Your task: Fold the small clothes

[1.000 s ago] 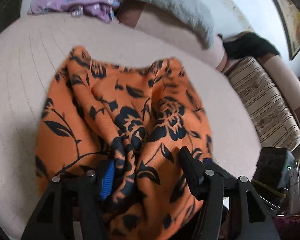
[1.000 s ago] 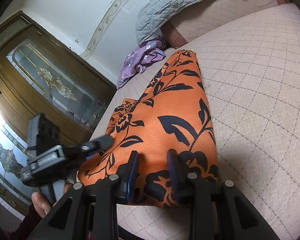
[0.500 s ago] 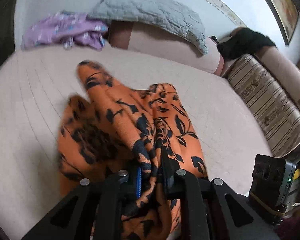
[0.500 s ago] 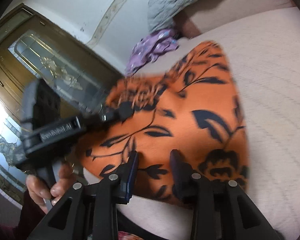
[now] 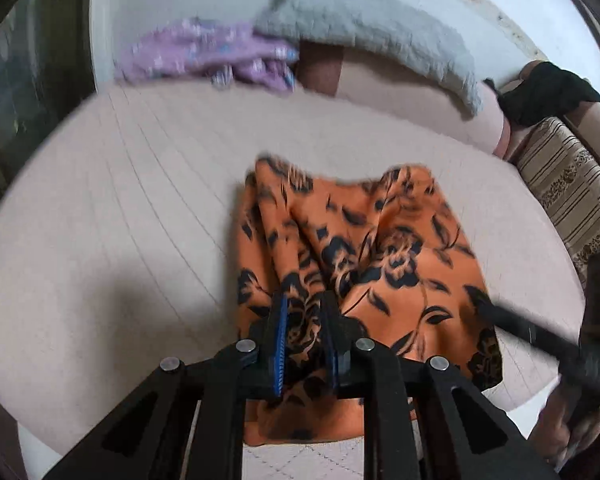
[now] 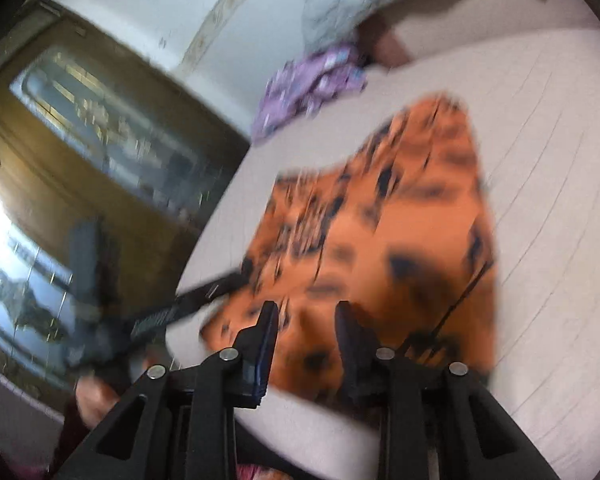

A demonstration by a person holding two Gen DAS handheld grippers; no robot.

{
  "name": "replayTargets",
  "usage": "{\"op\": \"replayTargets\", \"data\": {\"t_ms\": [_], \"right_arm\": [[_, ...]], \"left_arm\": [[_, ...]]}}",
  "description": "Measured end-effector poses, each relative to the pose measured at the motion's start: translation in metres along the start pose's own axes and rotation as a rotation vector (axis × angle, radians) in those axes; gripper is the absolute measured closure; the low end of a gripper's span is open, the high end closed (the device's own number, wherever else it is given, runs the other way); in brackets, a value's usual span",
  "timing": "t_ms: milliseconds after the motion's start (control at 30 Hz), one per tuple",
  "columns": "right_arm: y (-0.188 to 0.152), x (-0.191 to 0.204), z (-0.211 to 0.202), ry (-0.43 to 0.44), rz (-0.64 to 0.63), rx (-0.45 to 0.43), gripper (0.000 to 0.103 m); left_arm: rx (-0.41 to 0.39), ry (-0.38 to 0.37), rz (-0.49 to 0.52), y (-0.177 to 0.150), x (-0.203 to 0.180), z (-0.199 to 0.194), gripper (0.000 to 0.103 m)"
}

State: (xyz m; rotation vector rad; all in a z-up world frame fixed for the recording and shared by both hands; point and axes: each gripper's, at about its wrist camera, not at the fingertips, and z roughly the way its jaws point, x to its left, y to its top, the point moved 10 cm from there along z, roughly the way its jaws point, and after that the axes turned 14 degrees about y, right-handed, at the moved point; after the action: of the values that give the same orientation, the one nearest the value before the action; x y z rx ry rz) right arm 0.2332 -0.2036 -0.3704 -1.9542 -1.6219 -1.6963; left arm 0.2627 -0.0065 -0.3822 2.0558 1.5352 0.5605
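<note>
An orange garment with black flowers lies on the beige quilted bed. My left gripper is shut on a bunched fold at its near edge. In the right wrist view, which is blurred, the same garment spreads out ahead. My right gripper is open, with its fingers over the garment's near edge. The left gripper shows at the garment's left edge in the right wrist view. The right gripper shows as a dark blur at the right in the left wrist view.
A crumpled purple garment and a grey quilted pillow lie at the far end of the bed. A striped cushion and a black item are at the right. A wooden glass door stands left of the bed.
My left gripper closed on the garment's fold and pulled it toward the near edge. The garment now lies flatter. My right gripper moved back a little, staying open.
</note>
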Motion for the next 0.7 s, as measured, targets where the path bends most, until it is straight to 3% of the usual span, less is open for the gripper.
{"op": "replayTargets", "data": {"t_ms": [133,233,300,400,500,600,633,700], "right_arm": [[0.032,-0.021,-0.002,-0.052,0.042,-0.063,0.068],[0.029,-0.056,0.027,-0.094,0.130,0.008,0.072],[0.025,-0.075,0.037,-0.123,0.154,-0.002,0.088],[0.023,-0.069,0.034,-0.116,0.157,0.011,0.088],[0.019,-0.061,0.017,-0.100,0.171,0.017,0.087],[0.008,-0.045,-0.004,-0.050,0.175,0.003,0.084],[0.002,-0.038,-0.009,-0.049,0.149,0.013,0.084],[-0.019,-0.036,-0.013,-0.095,0.103,0.066,0.085]], "left_arm": [[0.020,0.046,0.054,-0.009,-0.006,0.008,0.083],[0.113,0.104,0.066,-0.033,-0.007,0.042,0.081],[0.090,0.128,0.081,-0.033,-0.007,0.044,0.081],[0.097,0.144,0.112,-0.031,-0.008,0.042,0.080],[0.102,0.113,0.049,-0.028,-0.004,0.031,0.080],[0.052,0.082,0.014,-0.027,-0.003,0.012,0.079],[0.044,0.089,0.018,-0.030,-0.003,0.010,0.078],[0.078,0.130,0.052,-0.042,-0.007,0.022,0.064]]}}
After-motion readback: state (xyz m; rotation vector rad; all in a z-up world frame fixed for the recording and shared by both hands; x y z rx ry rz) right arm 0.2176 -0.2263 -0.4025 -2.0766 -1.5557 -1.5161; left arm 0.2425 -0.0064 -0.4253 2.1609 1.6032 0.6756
